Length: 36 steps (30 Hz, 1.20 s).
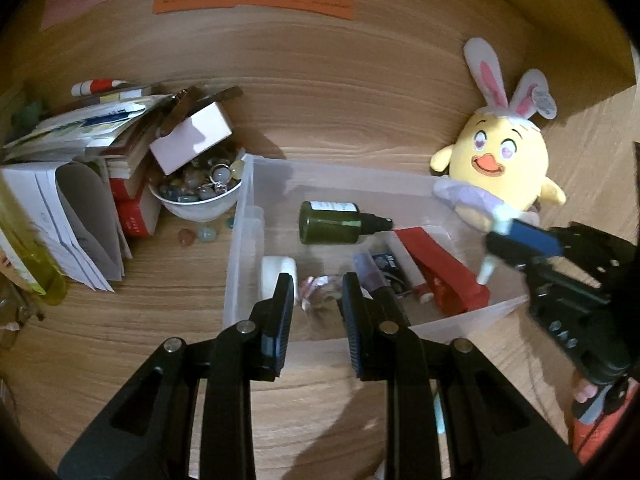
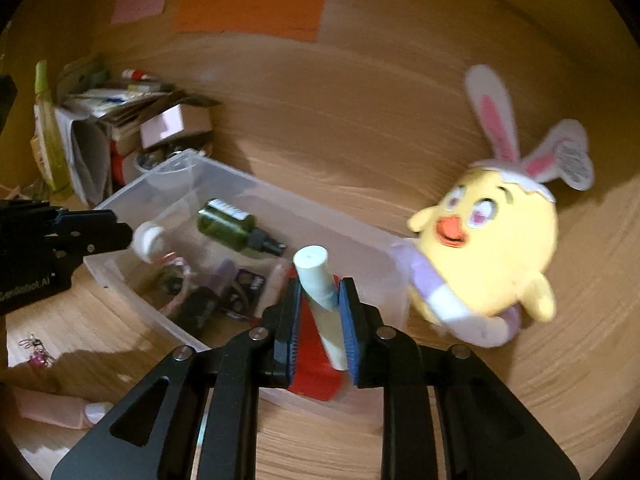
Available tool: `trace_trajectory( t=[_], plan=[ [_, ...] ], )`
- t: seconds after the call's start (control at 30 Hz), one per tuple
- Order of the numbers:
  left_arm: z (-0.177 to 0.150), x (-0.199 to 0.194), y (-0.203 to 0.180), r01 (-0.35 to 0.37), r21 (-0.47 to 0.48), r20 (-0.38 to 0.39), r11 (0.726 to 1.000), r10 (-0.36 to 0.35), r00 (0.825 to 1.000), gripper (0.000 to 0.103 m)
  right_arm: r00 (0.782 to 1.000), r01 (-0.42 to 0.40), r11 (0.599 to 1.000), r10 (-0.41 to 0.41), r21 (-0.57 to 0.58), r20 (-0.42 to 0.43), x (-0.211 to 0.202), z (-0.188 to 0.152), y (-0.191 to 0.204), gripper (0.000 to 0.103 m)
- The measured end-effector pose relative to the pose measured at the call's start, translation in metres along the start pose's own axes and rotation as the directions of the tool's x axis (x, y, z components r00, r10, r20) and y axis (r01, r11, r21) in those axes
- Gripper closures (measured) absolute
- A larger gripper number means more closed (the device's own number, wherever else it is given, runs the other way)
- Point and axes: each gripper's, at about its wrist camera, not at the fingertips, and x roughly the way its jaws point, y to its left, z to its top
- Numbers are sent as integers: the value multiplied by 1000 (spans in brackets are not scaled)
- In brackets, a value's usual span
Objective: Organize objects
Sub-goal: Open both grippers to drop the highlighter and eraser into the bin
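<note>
A clear plastic bin (image 1: 239, 240) (image 2: 224, 178) stands on the wooden desk. A dark green spray bottle (image 1: 332, 224) (image 2: 232, 222), a red box (image 1: 444, 272) (image 2: 312, 376), a white roll (image 1: 276, 276) and small cosmetics lie inside it. My right gripper (image 2: 320, 292) (image 1: 496, 240) is shut on a white tube (image 2: 316, 268) (image 1: 486, 270). The tube is slanted between the pads, above the red box at the bin's right end. My left gripper (image 1: 320, 300) (image 2: 128, 236) hovers over the bin's near left part. Its jaws stand a little apart with nothing pinched; a pink crinkly item (image 1: 318, 294) lies below the gap.
A yellow plush chick with bunny ears (image 1: 500, 160) (image 2: 488, 248) leans against the bin's right end. Left of the bin are a white bowl of stones (image 1: 200, 204), a pale box (image 1: 192, 140) and stacked books and papers (image 1: 80, 200). A pink tube (image 2: 60, 408) and a keychain (image 2: 36, 352) lie on the desk.
</note>
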Motion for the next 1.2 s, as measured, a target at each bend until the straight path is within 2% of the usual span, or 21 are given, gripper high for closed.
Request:
trace_trajectory(
  t=[0.1,0.17,0.27,0.37,0.5,0.57,0.63,0.7,0.83,0.9,0.97,1.1,1.2],
  plan=[
    [-1,-7,-2,-2,13,12,1000,2,1000,78,999,-43,999,43,2,-24,8,4,8,81],
    [-2,-12,-3,-1,19,18,1000,1,1000,73,995,-88,996,89,18,-42,14,6,10,78],
    [-5,-19,-4,-1,31,27,1000,1,1000,67,975,-203,977,207,59,-76,25,7,10,75],
    [-9,-27,-5,-13,49,38,999,11,999,65,960,-250,964,259,89,-107,36,6,10,73],
    [-15,-38,-7,-29,68,62,997,24,998,51,962,-238,968,247,84,-120,38,1,14,73],
    [-17,-43,-9,-43,80,77,996,36,996,50,965,-233,970,240,73,-109,34,-1,17,71],
    [-19,-47,-10,-46,87,84,995,39,996,48,971,-214,975,219,62,-96,29,-1,17,62],
    [-21,-53,-10,-46,87,92,995,38,995,41,978,-194,980,197,47,-70,19,-2,18,50],
    [-26,-62,-10,-54,87,112,995,44,993,31,984,-178,984,179,27,-18,0,-3,19,37],
    [-29,-67,-9,-64,88,120,994,54,991,27,985,-174,985,174,19,3,-9,-5,19,26],
    [-31,-71,-8,-69,89,125,994,58,991,24,985,-172,985,172,16,23,-19,-7,18,21],
    [-36,-77,-5,-56,86,111,995,46,993,16,982,-184,983,183,17,39,-33,-12,15,20],
    [-40,-81,-4,-56,85,104,995,47,993,15,981,-190,982,189,18,43,-40,-17,14,19]
  ],
)
